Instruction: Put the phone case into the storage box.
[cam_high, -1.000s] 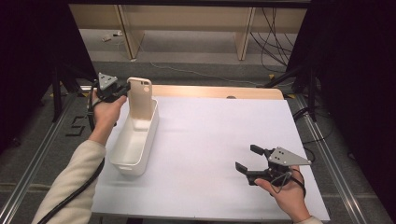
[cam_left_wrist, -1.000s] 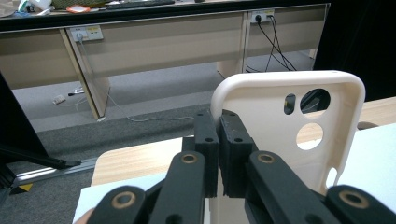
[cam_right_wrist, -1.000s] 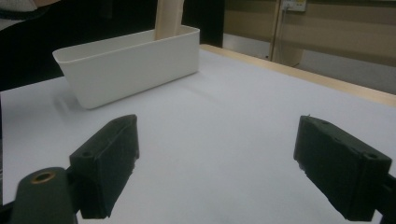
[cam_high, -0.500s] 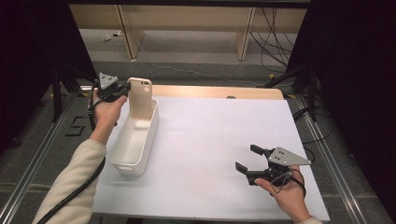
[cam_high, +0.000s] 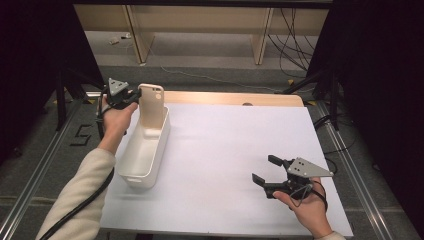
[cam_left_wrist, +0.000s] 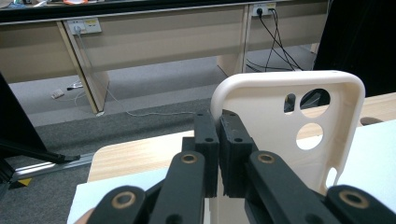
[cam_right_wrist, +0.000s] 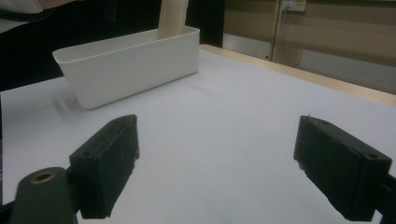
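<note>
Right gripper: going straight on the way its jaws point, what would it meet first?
Probably the white bin. The right gripper is open with bare table ahead; depth is unclear, so it could pass beside it.

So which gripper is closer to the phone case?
The left. The left gripper is shut on the edge of the phone case, which stands upright at the far end of the white bin. The right gripper is open, far across the table.
</note>
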